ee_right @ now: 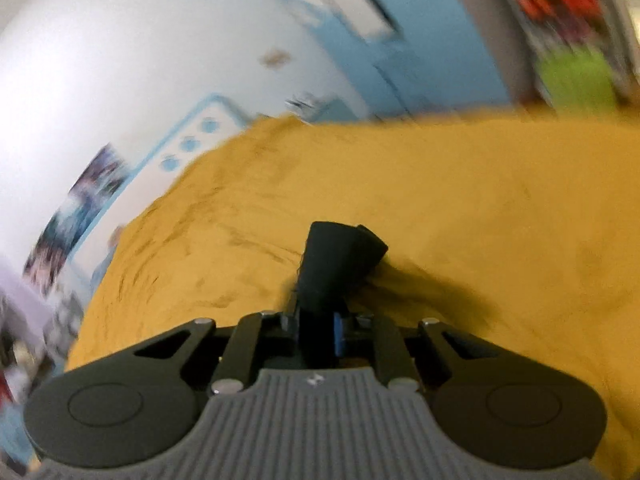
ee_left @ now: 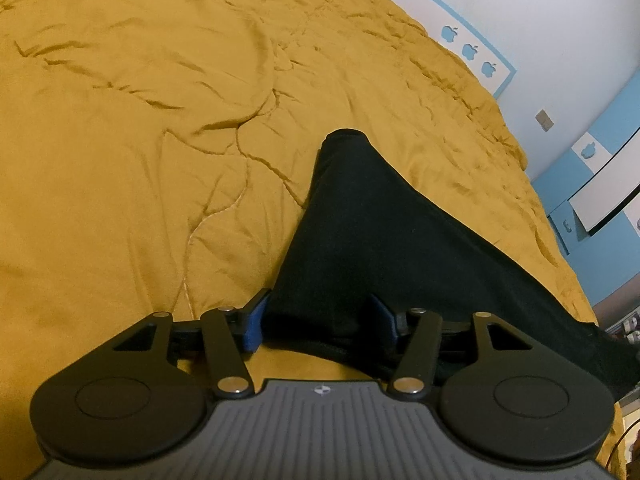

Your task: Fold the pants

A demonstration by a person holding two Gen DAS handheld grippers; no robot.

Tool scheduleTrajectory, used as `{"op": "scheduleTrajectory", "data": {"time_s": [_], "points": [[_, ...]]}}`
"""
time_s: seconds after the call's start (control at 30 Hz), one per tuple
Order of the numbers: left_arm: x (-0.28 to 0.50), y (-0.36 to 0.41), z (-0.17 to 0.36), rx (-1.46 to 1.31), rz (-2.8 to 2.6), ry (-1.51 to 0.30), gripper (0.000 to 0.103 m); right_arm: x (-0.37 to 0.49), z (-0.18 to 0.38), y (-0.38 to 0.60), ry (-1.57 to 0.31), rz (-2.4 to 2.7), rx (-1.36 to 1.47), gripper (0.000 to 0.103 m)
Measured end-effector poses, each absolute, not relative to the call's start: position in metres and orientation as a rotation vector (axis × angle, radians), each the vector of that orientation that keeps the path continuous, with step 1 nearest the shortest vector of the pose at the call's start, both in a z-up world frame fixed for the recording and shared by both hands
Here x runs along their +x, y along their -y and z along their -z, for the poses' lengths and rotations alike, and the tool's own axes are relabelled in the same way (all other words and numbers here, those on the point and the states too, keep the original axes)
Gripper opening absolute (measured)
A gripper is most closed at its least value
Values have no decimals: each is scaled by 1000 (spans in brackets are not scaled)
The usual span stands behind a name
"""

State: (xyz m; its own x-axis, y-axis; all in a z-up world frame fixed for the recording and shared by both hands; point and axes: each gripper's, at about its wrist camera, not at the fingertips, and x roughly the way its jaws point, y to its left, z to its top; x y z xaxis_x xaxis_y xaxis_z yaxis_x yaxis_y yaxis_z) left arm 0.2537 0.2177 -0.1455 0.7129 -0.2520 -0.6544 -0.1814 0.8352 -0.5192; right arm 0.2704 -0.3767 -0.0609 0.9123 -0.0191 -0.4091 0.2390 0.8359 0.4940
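Black pants lie on a mustard-yellow bedspread, running from the middle of the left wrist view down to the right edge. My left gripper is open, its blue-padded fingers on either side of the near edge of the pants. My right gripper is shut on an end of the black pants, which sticks up from between its fingers above the bedspread. The right wrist view is motion-blurred.
A white wall with a blue border and apple stickers runs along the far side of the bed. Blue and white cabinet fronts stand at the right. Blurred shelves with colourful items lie beyond the bed.
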Motion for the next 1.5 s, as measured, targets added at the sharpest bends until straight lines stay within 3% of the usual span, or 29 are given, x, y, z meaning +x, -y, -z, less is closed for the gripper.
{"op": "scheduleTrajectory", "data": {"time_s": [0.13,0.23,0.37,0.43,0.5,0.63,0.77,0.87,0.97,1.27,1.3,1.37,1.5], "points": [[253,-218,146,-606,46,-784,65,274,25,293,-320,-49,221,10],[252,-219,146,-615,49,-781,65,272,29,224,-319,-198,-44,10],[252,-219,146,-617,51,-779,65,262,85,146,-446,-430,-345,11],[252,-219,146,-618,51,-780,65,263,120,121,-581,-508,-445,16],[252,-218,146,-615,51,-781,65,254,138,108,-592,-512,-551,23],[253,-219,141,-616,44,-788,65,261,114,126,-676,-594,-377,34],[247,-222,126,-663,-29,-750,65,259,92,159,-721,-682,-231,35],[238,-209,104,-614,-81,-692,66,256,77,191,-652,-572,-105,35],[236,-175,83,-532,-42,-670,74,262,71,219,-585,-376,-45,37],[246,-40,50,-335,254,-679,77,255,92,256,-645,-212,85,38],[250,-31,52,-338,265,-693,77,247,95,263,-673,-214,101,36],[259,-18,58,-323,265,-718,77,237,110,272,-778,-222,133,22],[275,-7,74,-308,266,-771,77,215,121,275,-885,-286,77,9]]}}
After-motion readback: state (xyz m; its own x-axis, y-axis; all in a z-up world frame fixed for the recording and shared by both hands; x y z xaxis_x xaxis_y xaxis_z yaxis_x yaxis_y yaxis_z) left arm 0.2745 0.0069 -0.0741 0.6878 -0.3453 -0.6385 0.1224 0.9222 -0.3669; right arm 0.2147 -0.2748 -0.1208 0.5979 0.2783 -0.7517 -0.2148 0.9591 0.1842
